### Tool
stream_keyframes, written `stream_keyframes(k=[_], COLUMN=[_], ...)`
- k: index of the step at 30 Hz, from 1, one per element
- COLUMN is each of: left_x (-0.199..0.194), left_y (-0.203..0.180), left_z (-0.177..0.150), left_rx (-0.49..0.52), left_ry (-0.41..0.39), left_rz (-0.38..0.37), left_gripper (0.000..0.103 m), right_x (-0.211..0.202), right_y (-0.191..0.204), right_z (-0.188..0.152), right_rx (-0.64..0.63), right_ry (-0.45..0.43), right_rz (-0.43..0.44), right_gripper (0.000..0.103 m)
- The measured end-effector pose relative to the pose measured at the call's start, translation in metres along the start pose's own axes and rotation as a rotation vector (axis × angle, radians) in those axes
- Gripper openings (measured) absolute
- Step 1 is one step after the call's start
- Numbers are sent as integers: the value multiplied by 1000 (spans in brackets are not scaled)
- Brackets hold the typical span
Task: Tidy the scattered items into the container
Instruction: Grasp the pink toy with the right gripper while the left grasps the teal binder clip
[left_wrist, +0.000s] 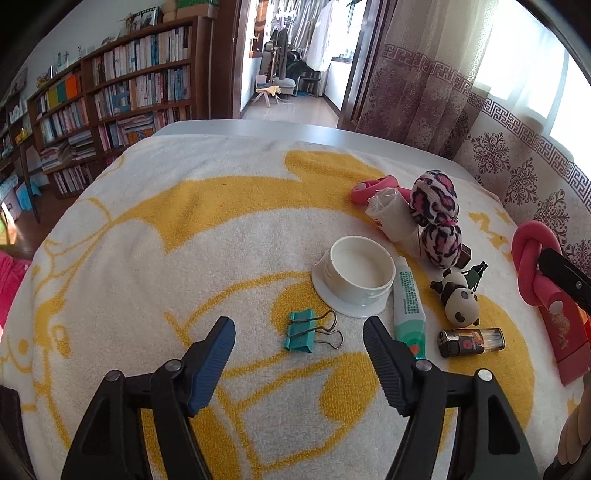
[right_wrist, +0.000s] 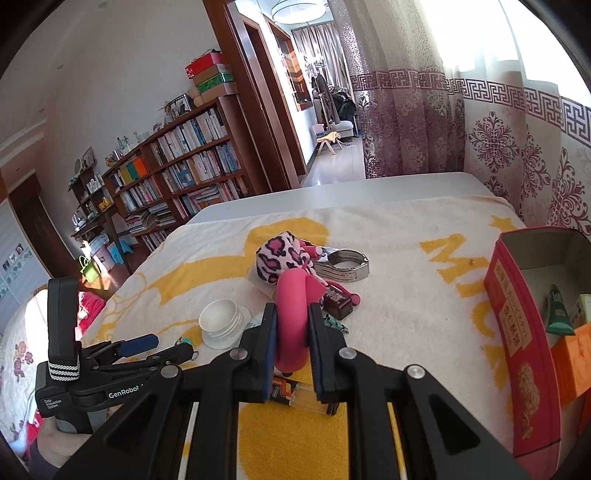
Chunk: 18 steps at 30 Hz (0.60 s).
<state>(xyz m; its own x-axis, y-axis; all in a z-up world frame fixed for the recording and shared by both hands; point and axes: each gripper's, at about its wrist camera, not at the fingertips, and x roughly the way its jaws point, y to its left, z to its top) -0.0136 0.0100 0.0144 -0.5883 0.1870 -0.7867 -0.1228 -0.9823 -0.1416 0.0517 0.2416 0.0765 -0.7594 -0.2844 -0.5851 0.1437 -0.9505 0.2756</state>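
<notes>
My right gripper (right_wrist: 291, 317) is shut on a knotted pink foam twist (right_wrist: 291, 314) and holds it above the towel; the twist also shows in the left wrist view (left_wrist: 532, 258), over the red tin's end. The red tin container (right_wrist: 517, 332) stands open at the right with a green tube (right_wrist: 559, 310) and an orange item inside. My left gripper (left_wrist: 299, 332) is open and empty, low over a teal binder clip (left_wrist: 301, 330). A white lid (left_wrist: 360, 273), a green-and-white tube (left_wrist: 408, 299), a panda figure (left_wrist: 460, 295) and a lighter (left_wrist: 471, 341) lie nearby.
A leopard-print plush (left_wrist: 436, 218), a clear plastic cup (left_wrist: 393, 214) and a pink handle (left_wrist: 373, 188) lie further back. A metal bangle (right_wrist: 347, 264) lies behind the plush. The yellow-and-white towel (left_wrist: 184, 258) covers the table. Curtains hang right, bookshelves stand left.
</notes>
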Motion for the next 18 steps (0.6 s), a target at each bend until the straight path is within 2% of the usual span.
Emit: stream_keyframes(k=[8,10,12,13,14,15,18], left_x=[19,20,18,17,16,14,6], left_y=[-5,0,12,21,31,39,57], left_z=[3,7,10,11,11,11,8], left_rx=[46,34,-1,-34,-74,-110,-179], left_ry=[47,39,32,31,32,32,14], left_rz=[33,25,24,-1,-30,-54,-104], left_gripper=[73,63,35,32,24,20,20], right_x=[2,1,0,0,0,0,1], right_y=[-1,-1,-1,-2,-3,-3,-6], right_z=[-2,-2,-3,-2,-2,-2,-2], right_rx=[15,13,15,18,20,23,30], right_ry=[14,11,8,6,5,4,4], right_rz=[3,1,-3,-5,-7,-10,-21], right_gripper=[18,18,18,18,18,18,18])
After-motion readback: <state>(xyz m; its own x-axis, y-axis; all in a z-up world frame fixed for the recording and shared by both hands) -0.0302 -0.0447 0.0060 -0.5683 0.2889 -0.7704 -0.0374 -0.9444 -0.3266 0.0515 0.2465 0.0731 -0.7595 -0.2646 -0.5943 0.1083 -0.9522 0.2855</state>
